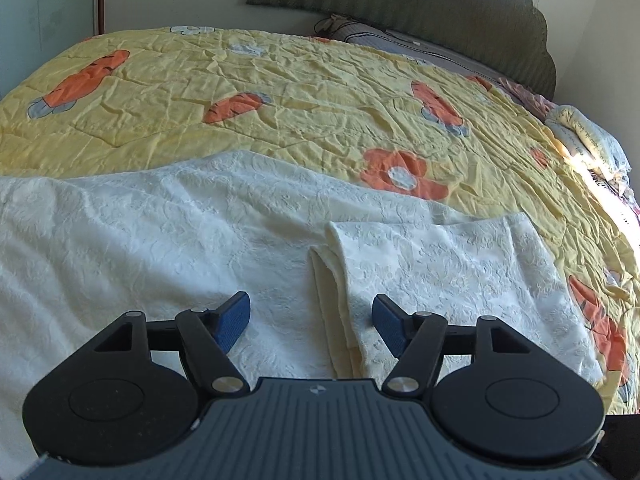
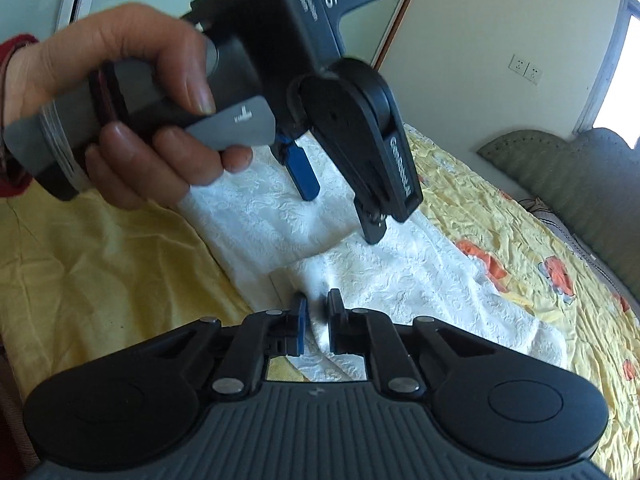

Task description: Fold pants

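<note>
White embossed pants point(image 1: 168, 232) lie flat on a yellow quilt point(image 1: 280, 92). One part is folded back over the rest, with its hem point(image 1: 340, 280) lying between my left gripper's fingers. My left gripper point(image 1: 311, 316) is open and empty, just above the fabric. In the right wrist view the pants point(image 2: 400, 276) run away from me, and my right gripper point(image 2: 317, 314) is nearly closed on a fold of the white fabric. The left gripper point(image 2: 344, 200) hovers open over the pants there, held by a hand point(image 2: 132, 92).
The quilt has orange carrot and flower prints. A green padded headboard point(image 1: 440, 4) and pillows point(image 1: 400, 40) are at the far end. A rolled cloth point(image 1: 588, 140) lies at the right edge. A wall with a socket point(image 2: 524, 68) stands behind the bed.
</note>
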Tool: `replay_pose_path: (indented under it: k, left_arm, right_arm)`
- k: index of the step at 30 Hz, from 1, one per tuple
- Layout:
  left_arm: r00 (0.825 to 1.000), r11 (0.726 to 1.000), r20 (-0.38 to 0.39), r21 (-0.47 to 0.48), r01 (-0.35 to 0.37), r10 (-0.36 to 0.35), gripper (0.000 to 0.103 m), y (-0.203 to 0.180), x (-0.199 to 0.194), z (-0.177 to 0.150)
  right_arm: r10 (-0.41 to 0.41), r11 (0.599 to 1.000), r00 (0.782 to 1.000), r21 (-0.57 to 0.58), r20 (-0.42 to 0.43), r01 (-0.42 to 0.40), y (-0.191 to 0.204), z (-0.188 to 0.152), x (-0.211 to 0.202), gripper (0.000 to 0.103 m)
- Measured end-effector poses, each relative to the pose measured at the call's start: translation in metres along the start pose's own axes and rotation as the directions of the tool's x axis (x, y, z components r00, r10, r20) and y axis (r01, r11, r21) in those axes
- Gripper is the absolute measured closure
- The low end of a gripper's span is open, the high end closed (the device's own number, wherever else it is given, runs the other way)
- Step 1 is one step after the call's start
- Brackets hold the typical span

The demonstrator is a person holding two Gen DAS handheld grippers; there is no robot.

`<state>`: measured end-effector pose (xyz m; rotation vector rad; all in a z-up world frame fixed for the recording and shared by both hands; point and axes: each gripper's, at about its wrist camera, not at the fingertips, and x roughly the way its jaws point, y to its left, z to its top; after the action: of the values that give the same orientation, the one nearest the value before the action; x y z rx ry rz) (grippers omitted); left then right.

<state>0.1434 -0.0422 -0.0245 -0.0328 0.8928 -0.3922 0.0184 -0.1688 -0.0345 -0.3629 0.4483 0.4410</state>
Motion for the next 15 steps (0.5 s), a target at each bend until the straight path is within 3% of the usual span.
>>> replay_pose_path:
  k: [2,4,5,8,12,15]
  left_arm:
    - [0.999,0.999,-0.005,-0.032,0.036,-0.036,0.029,0.004,0.004,0.000]
    - [0.997,0.992,-0.005,-0.100,0.077,-0.078,0.026,0.012,0.008,0.001]
    - [0.995,0.987,-0.007,-0.127,0.101,-0.103,0.024,0.016,0.008,0.003]
    - [0.988,0.972,-0.021,-0.181,0.148,-0.154,0.019,0.023,0.011,0.008]
    - [0.981,0.961,-0.026,-0.210,0.181,-0.191,0.021,0.026,0.016,0.013]
    - [0.973,0.947,-0.024,-0.235,0.219,-0.231,0.021,0.026,0.020,0.014]
  right_arm:
    - [-0.012,1.000,1.000,0.020,0.012,0.011,-0.003,0.002,-0.007,0.081]
    - [-0.021,1.000,1.000,-0.001,0.015,0.021,0.000,0.003,-0.010,0.051]
    - [-0.030,0.999,0.999,-0.024,0.021,0.030,0.004,0.003,-0.011,0.045]
    - [-0.054,0.994,0.998,-0.094,0.028,0.057,0.016,0.002,-0.010,0.045]
    - [-0.110,0.992,0.994,-0.063,0.013,0.111,0.013,0.006,-0.003,0.045]
    - [-0.150,0.981,0.987,-0.130,-0.050,0.143,0.016,0.006,0.011,0.045]
